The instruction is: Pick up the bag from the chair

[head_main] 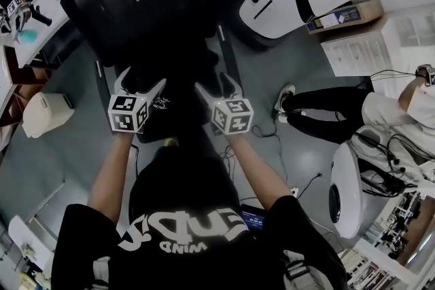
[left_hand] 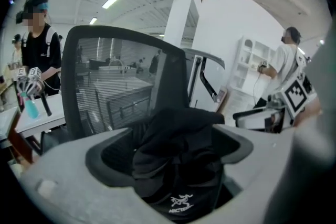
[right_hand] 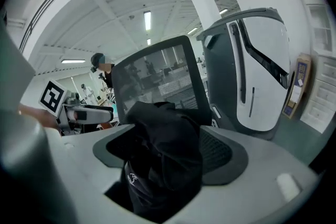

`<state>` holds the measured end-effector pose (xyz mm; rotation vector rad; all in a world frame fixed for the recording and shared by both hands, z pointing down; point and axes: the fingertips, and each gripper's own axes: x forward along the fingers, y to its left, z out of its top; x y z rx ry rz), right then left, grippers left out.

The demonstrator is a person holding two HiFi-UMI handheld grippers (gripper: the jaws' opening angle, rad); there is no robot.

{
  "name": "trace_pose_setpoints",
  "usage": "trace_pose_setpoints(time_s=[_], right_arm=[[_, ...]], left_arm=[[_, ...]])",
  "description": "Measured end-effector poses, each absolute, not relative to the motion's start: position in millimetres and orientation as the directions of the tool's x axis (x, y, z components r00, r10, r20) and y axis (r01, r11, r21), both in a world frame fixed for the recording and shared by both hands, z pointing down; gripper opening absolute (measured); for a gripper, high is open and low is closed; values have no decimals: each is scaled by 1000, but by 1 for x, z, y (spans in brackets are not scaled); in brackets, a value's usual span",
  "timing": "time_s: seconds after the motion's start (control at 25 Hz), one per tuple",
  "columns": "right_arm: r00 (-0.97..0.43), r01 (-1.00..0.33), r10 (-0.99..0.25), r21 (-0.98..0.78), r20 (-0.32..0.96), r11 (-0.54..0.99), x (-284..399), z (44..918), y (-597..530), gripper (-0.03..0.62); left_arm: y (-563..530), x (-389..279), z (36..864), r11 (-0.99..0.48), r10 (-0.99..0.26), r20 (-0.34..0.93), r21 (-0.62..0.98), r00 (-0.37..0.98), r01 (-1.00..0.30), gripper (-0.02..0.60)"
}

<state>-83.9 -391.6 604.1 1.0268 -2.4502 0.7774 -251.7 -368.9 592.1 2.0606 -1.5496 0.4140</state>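
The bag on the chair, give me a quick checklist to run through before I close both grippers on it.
1. Jaws of the left gripper apart: ok.
2. Jaws of the right gripper apart: ok.
3. The bag lies between the jaws in both gripper views: ok.
4. The bag rests on the chair seat: ok.
5. Pads pressing on the fabric: not ok, no grip yet.
6. A strap or handle to take: cannot tell, the bag is a dark crumpled heap.
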Motion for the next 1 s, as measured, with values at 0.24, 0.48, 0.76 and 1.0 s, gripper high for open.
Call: trace_pose_setpoints(time_s=[0.24,0.48,0.76,1.0], right_arm=[[-640,-763,-541,-368,546,532,-81,647,-411,376],[-659,-744,-491,-400,570,535,-87,682,-421,376],[-655,-746,-468,-411,593,523,-99,704,-431,309],[-681,-726,-452,-451,576,519,-104,701,-431,158]], left_arm=[[-392,-254,646,-192,-757,589,213,283,-958,471],[-409,-254,686,-193,-702,643,241,306,-951,509],[-420,-254,711,-192,-665,676,257,318,-947,443],[-417,-239,708,-228,-648,664,298,372,-927,272]])
